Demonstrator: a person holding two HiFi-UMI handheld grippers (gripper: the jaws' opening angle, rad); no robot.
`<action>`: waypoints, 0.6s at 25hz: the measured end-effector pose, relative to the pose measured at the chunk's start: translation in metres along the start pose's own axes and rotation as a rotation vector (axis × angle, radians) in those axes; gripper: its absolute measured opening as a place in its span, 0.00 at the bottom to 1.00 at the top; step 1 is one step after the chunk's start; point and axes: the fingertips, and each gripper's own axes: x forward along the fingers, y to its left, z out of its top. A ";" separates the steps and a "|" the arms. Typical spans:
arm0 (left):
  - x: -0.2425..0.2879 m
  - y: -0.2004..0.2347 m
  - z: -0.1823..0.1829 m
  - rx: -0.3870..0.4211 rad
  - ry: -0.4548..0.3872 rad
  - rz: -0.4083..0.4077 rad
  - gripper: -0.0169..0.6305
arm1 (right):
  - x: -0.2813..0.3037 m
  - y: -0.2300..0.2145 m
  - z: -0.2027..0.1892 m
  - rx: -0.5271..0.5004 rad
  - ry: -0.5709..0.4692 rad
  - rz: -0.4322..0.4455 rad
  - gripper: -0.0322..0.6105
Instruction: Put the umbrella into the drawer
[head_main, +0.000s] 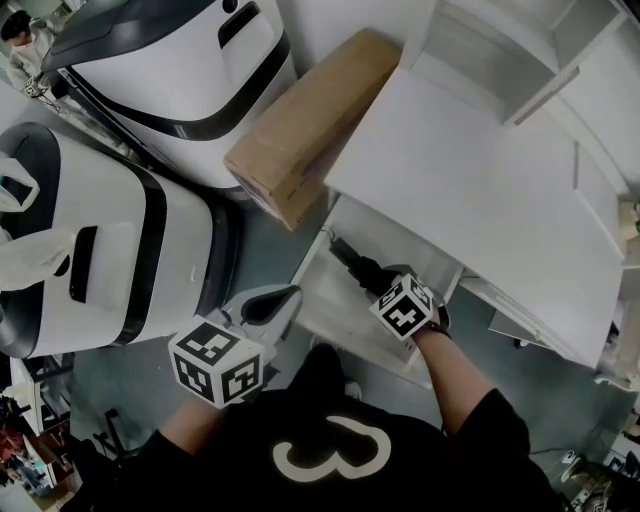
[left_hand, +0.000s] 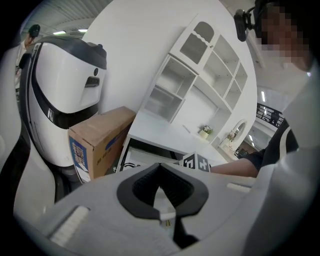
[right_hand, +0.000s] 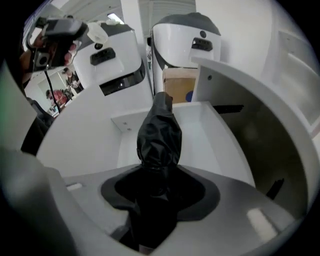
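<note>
Umbrella (right_hand: 159, 137) clamped between right tongs (right_hand: 159, 192) (tip over the drawer (right_hand: 210, 145)).

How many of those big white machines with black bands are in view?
2. One machine stands at the head view's top left, behind the cardboard box; the other is nearer, left of the open drawer. More may be hidden out of frame.

Three cameras, one scene
The head view looks steeply down from above. Each gripper view looks closely along its jaws. All show the drawer (head_main: 325, 300) and brown box (head_main: 310, 125).
</note>
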 end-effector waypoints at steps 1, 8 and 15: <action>0.001 0.003 -0.001 -0.009 0.001 -0.001 0.04 | 0.010 -0.001 -0.004 -0.021 0.029 -0.003 0.35; 0.004 0.022 -0.012 -0.095 0.006 -0.004 0.04 | 0.056 -0.006 -0.015 -0.071 0.121 -0.007 0.35; 0.011 0.030 -0.013 -0.132 0.008 -0.006 0.04 | 0.077 -0.008 -0.026 -0.116 0.184 0.005 0.35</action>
